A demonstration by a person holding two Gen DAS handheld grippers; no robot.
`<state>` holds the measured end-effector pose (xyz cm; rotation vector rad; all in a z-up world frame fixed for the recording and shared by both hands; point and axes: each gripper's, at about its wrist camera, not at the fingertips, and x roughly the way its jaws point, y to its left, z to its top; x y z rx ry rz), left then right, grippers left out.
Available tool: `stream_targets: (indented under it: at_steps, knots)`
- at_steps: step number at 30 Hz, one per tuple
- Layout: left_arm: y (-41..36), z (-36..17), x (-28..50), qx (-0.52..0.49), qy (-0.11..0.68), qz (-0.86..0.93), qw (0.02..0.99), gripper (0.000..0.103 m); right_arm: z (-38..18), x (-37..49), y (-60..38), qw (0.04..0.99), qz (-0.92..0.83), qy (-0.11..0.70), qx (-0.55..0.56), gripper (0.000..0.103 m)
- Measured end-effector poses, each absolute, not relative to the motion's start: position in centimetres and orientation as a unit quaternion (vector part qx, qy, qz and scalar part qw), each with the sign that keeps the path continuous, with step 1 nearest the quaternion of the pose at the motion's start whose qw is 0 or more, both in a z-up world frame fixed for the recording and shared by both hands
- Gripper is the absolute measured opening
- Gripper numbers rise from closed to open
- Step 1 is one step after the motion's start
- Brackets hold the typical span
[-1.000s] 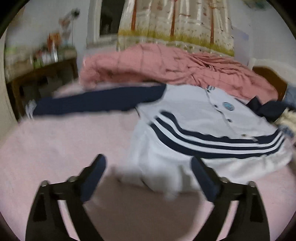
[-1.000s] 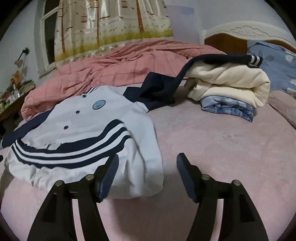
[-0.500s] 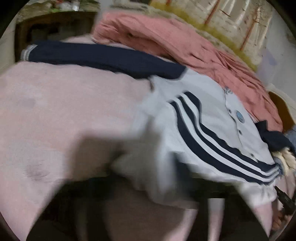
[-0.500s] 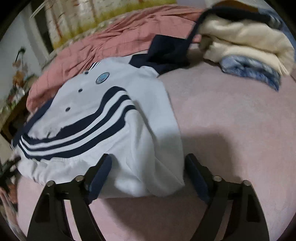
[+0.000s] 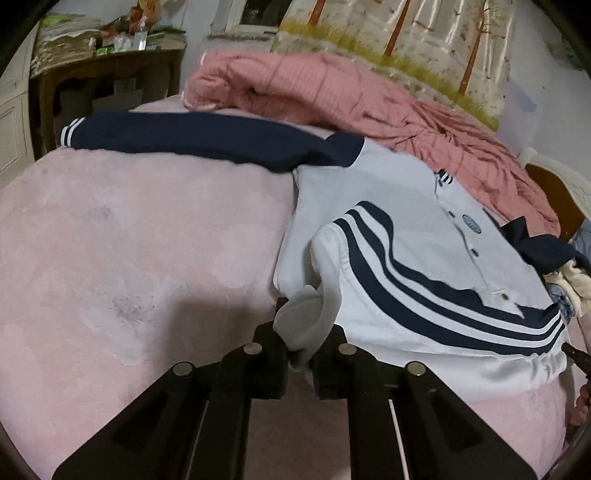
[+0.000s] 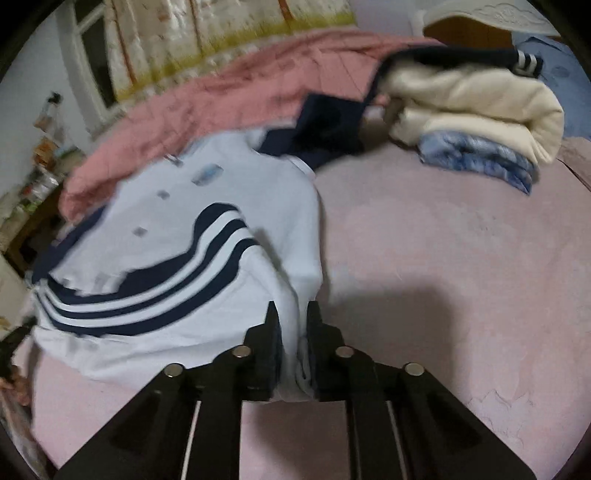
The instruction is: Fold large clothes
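A white jacket [image 5: 424,258] with navy stripes and navy sleeves lies spread on the pink bed [image 5: 129,240]. One navy sleeve [image 5: 207,140] stretches out to the left. My left gripper [image 5: 301,332] is shut on the jacket's bottom left hem corner, which is lifted and curled. In the right wrist view the jacket [image 6: 177,240] lies to the left, and my right gripper [image 6: 293,332] is shut on its bottom right hem corner. The other navy sleeve [image 6: 332,125] runs up over the folded pile.
A crumpled pink quilt [image 5: 351,99] lies behind the jacket. Folded cream and blue clothes [image 6: 476,122] are stacked at the head of the bed by the headboard [image 6: 480,22]. A dark wooden desk [image 5: 103,77] with clutter stands left of the bed.
Both grippers were open above the hem; they moved down onto the jacket's bottom corners and closed on the fabric, which now bunches up between the jaws.
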<state>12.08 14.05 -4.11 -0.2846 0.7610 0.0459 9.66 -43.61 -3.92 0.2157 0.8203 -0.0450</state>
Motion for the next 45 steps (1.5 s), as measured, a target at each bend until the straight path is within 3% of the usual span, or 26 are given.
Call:
stream_targets:
  at_steps: [3, 6, 10, 17, 21, 22, 24, 26, 29, 34, 36, 39, 43, 44, 45]
  knots:
    - [13.4, -4.3, 12.1, -0.124, 0.374, 0.033, 0.919, 0.014, -2.8, 8.9, -44.2, 0.922, -0.056, 0.373, 0.083, 0.036]
    - [13.3, -4.7, 12.3, -0.114, 0.380, 0.041, 0.917, 0.017, -2.3, 7.9, -45.6, 0.922, -0.144, 0.355, 0.057, 0.035]
    - [13.3, -4.5, 12.1, -0.108, 0.373, 0.045, 0.920, 0.022, -2.5, 4.5, -48.1, 0.928, -0.026, 0.337, 0.155, 0.035]
    - [13.5, -4.6, 12.1, -0.107, 0.374, 0.051, 0.920, 0.028, -4.5, 3.1, -43.4, 0.926, 0.030, 0.372, 0.066, 0.035]
    - [13.4, -4.6, 12.0, -0.098, 0.371, 0.056, 0.922, 0.029, -4.5, 4.8, -43.3, 0.921, -0.023, 0.387, 0.050, 0.035]
    - [13.3, -4.6, 12.0, -0.096, 0.370, 0.057, 0.922, 0.029, -4.6, 5.1, -43.4, 0.921, -0.028, 0.387, 0.048, 0.033]
    - [13.2, -4.6, 12.0, -0.090, 0.371, 0.063, 0.922, 0.030, -4.1, 5.1, -44.0, 0.925, -0.090, 0.367, 0.036, 0.000]
    - [13.1, -4.7, 12.1, -0.083, 0.374, 0.071, 0.921, 0.032, -3.4, 4.6, -45.7, 0.922, -0.187, 0.337, 0.028, 0.000]
    - [13.0, -4.6, 12.1, -0.077, 0.371, 0.073, 0.922, 0.033, -3.1, 3.3, -48.6, 0.931, -0.130, 0.324, 0.102, 0.000]
    - [13.1, -2.9, 10.7, -0.082, 0.327, 0.047, 0.940, 0.032, -2.1, 2.1, -45.8, 0.943, -0.089, 0.313, 0.074, 0.001]
    - [12.4, -1.2, 9.7, -0.053, 0.289, 0.043, 0.955, 0.034, -0.9, 2.4, -43.6, 0.946, -0.064, 0.312, 0.061, 0.006]
    - [11.5, 1.3, 8.6, -0.004, 0.241, 0.044, 0.970, 0.052, 1.8, 2.8, -40.3, 0.956, -0.034, 0.291, 0.034, 0.024]
    - [11.9, 4.1, 8.7, 0.007, 0.222, 0.029, 0.975, 0.066, 5.6, 4.6, -36.8, 0.964, -0.023, 0.265, 0.013, 0.035]
    - [11.9, 4.8, 9.0, 0.010, 0.219, 0.026, 0.975, 0.069, 6.4, 5.1, -35.8, 0.966, -0.026, 0.259, 0.009, 0.046]
    - [12.0, 5.7, 9.2, 0.011, 0.214, 0.022, 0.977, 0.080, 7.3, 5.9, -35.0, 0.968, -0.032, 0.249, 0.004, 0.059]
